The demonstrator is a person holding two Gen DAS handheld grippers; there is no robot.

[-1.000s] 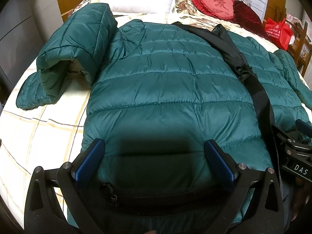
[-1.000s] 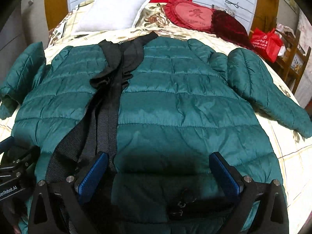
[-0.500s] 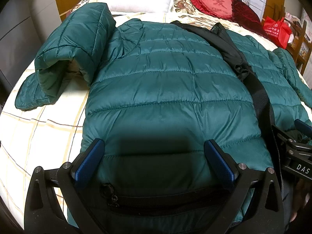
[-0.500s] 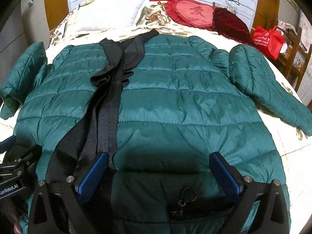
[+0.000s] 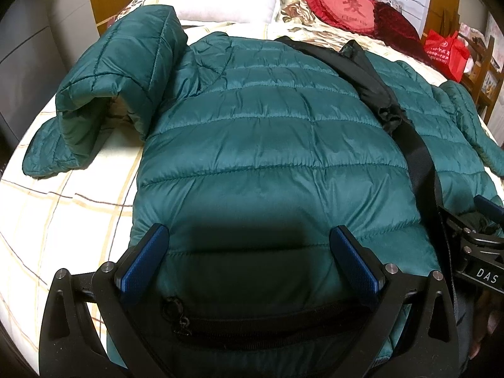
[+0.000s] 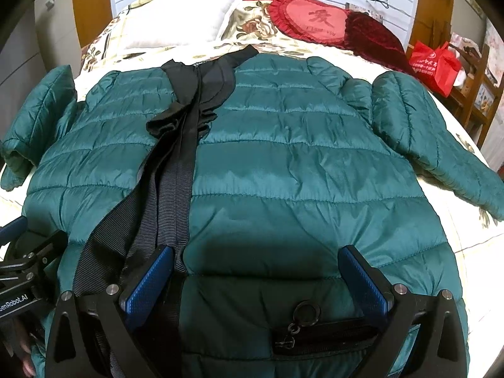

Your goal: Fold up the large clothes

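Observation:
A dark green quilted puffer jacket (image 5: 271, 145) lies front-up on the bed, also in the right wrist view (image 6: 299, 163). A black zipper placket (image 6: 179, 163) runs down its middle. Its left sleeve (image 5: 119, 72) is bunched up and folded; its right sleeve (image 6: 419, 138) lies out to the side. My left gripper (image 5: 249, 252) is open, over the jacket's lower left panel above a pocket zipper (image 5: 179, 318). My right gripper (image 6: 256, 271) is open, over the lower right panel near a pocket zipper pull (image 6: 302, 315). Neither holds anything.
The bed has a cream checked sheet (image 5: 63, 220). A white pillow (image 6: 182, 19) and a red heart cushion (image 6: 312, 22) lie at the head. A red bag (image 6: 434, 63) sits on wooden furniture at right. A grey cabinet (image 5: 25, 47) stands left.
Both grippers have drifted slightly forward over the jacket's hem. The jacket lies as before and both grippers stay open.

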